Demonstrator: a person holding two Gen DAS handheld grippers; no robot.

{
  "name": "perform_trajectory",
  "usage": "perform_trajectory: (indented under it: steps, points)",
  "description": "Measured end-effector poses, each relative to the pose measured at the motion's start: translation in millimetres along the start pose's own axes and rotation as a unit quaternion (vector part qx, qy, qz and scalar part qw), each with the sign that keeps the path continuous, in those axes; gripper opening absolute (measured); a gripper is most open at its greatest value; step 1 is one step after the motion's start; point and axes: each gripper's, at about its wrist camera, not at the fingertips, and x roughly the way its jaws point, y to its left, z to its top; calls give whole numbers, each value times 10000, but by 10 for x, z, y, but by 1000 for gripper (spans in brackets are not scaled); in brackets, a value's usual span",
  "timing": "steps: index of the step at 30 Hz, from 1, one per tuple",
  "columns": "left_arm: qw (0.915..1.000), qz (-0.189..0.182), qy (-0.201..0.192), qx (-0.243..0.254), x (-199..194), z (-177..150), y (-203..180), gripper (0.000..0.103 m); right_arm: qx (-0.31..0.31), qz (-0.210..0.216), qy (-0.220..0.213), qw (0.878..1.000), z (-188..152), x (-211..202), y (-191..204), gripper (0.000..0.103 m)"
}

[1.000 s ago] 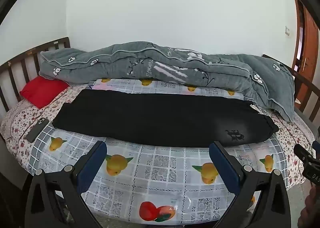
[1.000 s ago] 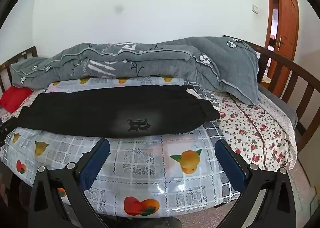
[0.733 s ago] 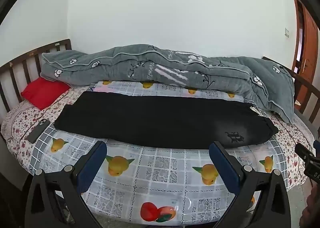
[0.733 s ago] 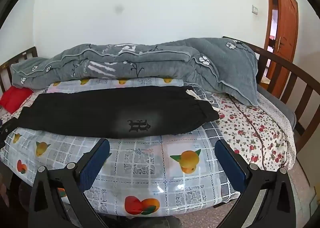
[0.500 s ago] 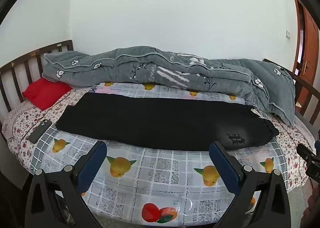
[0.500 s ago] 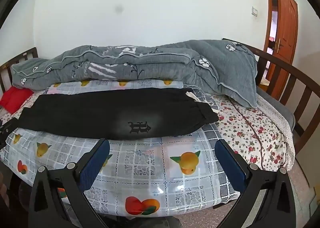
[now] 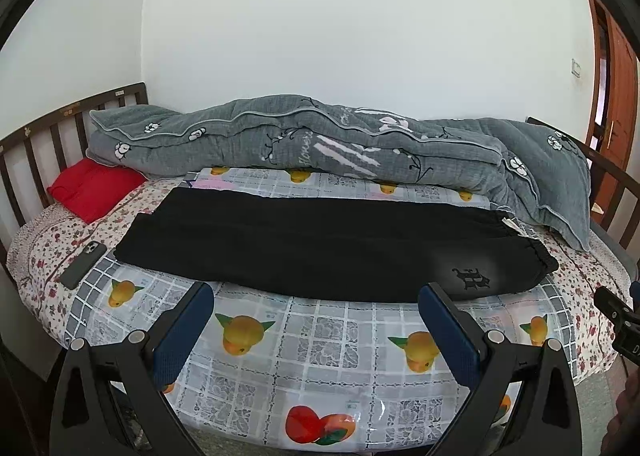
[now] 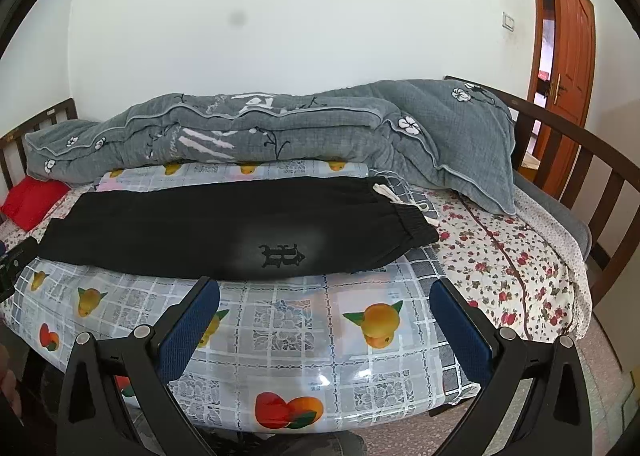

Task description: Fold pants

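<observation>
The black pants [image 7: 320,244] lie flat across the bed [image 7: 320,340]. They look soft and floppy. Both my jaws are wide open, holding nothing. I would pinch the waistband [image 8: 412,222] and leg ends.

Lighting: bright, even daylight; white wall [image 7: 340,36] evenly lit, soft shadows only. Glare: sheen on the plastic cover [image 8: 320,378] between the right gripper's [image 8: 324,296] fingers, and on the same cover [image 7: 384,406] between the left gripper's [image 7: 316,298] fingers. Pale hazy patch on the pants [image 8: 280,244] just beyond the fingers. Dark smudge on the wall in the right view. Distortion: strong fisheye; bed rails bow, corners vignetted black. Focus: sharp throughout.
</observation>
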Motion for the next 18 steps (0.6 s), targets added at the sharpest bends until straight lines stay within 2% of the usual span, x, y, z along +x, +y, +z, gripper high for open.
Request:
perform_trajectory:
  steps: [18]
  points:
    - [10000,-33,-54,67,-66,19,-34,103,85,76,-9,9999,1,-39,-7,103]
